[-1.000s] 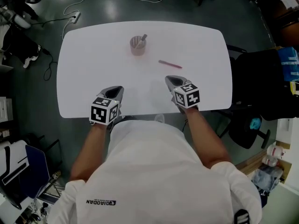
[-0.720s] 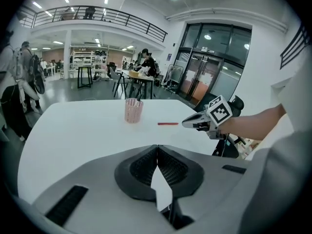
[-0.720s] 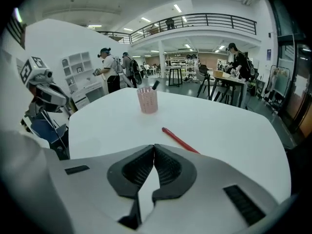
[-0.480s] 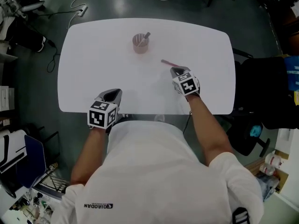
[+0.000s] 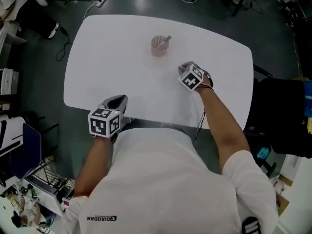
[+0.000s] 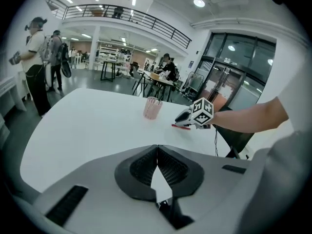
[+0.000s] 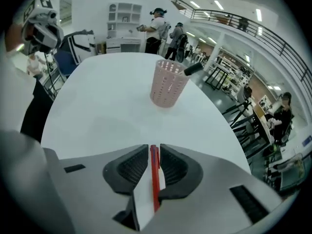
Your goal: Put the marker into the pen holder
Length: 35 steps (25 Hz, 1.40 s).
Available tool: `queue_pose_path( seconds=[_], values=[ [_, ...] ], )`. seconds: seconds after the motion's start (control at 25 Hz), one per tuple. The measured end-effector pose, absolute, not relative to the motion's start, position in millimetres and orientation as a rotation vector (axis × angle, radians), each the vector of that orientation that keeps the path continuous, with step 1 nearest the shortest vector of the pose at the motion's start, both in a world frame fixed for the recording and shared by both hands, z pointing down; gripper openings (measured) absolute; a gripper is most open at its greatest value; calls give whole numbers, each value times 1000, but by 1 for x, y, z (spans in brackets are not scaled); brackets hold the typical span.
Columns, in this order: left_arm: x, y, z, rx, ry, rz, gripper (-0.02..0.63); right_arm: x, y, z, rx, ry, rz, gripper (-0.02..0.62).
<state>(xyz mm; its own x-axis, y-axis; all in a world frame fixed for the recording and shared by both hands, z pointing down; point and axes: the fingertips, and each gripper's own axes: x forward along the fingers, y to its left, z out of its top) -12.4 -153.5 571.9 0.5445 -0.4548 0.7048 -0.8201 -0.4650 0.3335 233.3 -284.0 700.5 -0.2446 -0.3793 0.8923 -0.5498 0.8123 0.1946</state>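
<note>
The right gripper (image 7: 153, 147) is out over the middle of the white counter (image 5: 112, 48), with its jaws closed in on the red marker (image 7: 154, 177). The red marker runs lengthwise between the jaws, each jaw pressed close to one of its sides, and its far end sits level with the jaw tips. From the left gripper view the red marker shows as a short strip low against the counter, poking out from under the right gripper on the side nearer the pen holder; whether it has left the surface I cannot tell.

The pen holder (image 7: 168, 89) is a pink perforated cup standing upright just ahead of the right gripper's jaws, near but not touching them. A dark pen (image 7: 193, 68) leans out of its rim (the only thing seen inside it).

The left gripper (image 6: 157, 147) sits at the near edge of the counter, close to the person's body and well apart from the pen holder. Its jaws are together, tips touching, with nothing between them.

In the head view the right gripper covers the red marker, and the person's right arm reaches forward across the counter while the left arm is drawn back.
</note>
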Motion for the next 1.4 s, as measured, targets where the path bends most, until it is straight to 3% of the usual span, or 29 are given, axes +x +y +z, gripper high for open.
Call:
queue_pose_path(
  seconds=[0.56, 1.4],
  values=[
    [-57, -140, 563, 2050, -1154, 638, 29, 221, -289, 729, 413, -1675, 214, 86],
    [-51, -166, 535, 2190, -1055, 582, 29, 216, -280, 649, 746, -1857, 277, 64]
  ],
)
